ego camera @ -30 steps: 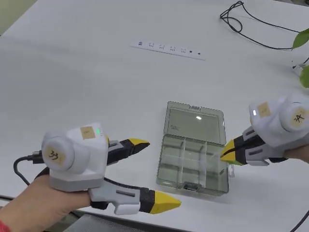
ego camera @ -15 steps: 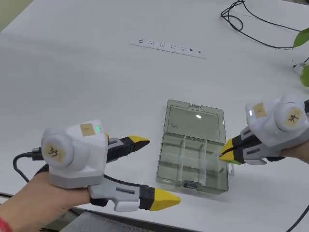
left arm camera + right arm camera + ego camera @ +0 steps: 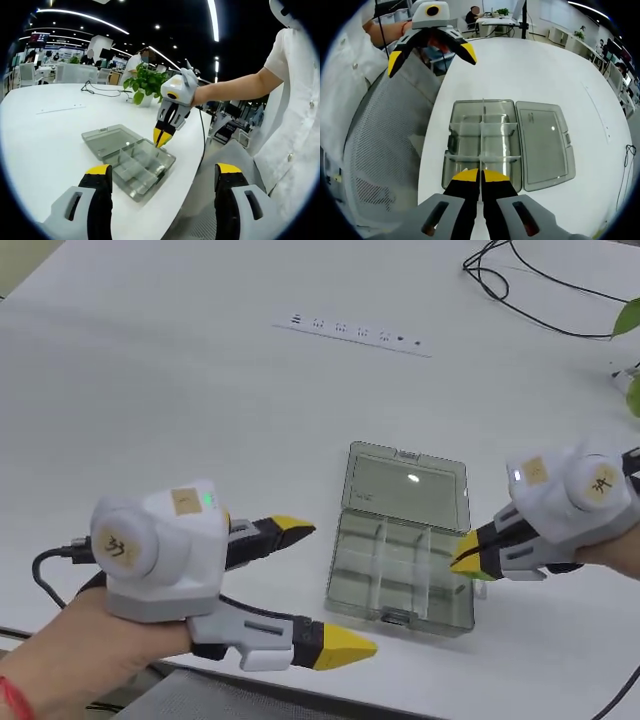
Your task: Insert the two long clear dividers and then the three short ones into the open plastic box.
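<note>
My left hand-held gripper (image 3: 330, 590) gapes idle and my right hand-held gripper (image 3: 480, 176) seems clenched on a thin clear divider (image 3: 480, 145) in the open box (image 3: 400, 615) on the counter (image 3: 200, 420); it looks light, slick and brittle, best pinched along its top edge.

Open-plan office — rows of desks (image 3: 75, 72), ceiling light strips (image 3: 80, 17), potted plant (image 3: 142, 85).
</note>
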